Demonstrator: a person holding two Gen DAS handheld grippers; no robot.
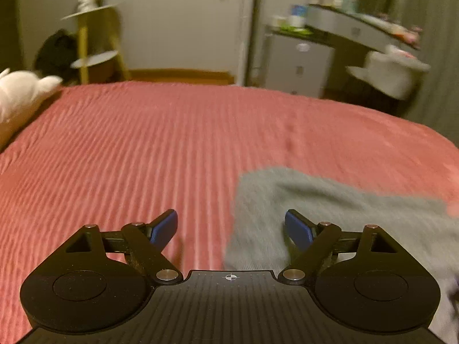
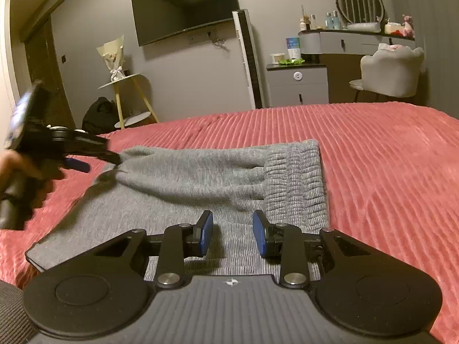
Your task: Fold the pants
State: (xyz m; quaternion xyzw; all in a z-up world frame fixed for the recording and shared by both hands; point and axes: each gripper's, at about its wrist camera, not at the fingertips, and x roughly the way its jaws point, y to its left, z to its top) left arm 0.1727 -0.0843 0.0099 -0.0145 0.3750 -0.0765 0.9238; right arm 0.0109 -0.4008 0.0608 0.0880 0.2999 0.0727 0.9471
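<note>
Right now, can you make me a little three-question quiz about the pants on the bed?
1. True or false: the grey pants lie on a red bedspread.
2. Which end of the pants is the ribbed waistband on in the right wrist view: A) left, B) right?
3. Fill in: the left gripper and the right gripper both have their jaws ____.

Key: 1 true; 2 B; 3 open.

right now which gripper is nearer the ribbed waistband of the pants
Right. The right gripper hovers open over the grey pants beside the waistband; the left gripper is at the opposite end.
</note>
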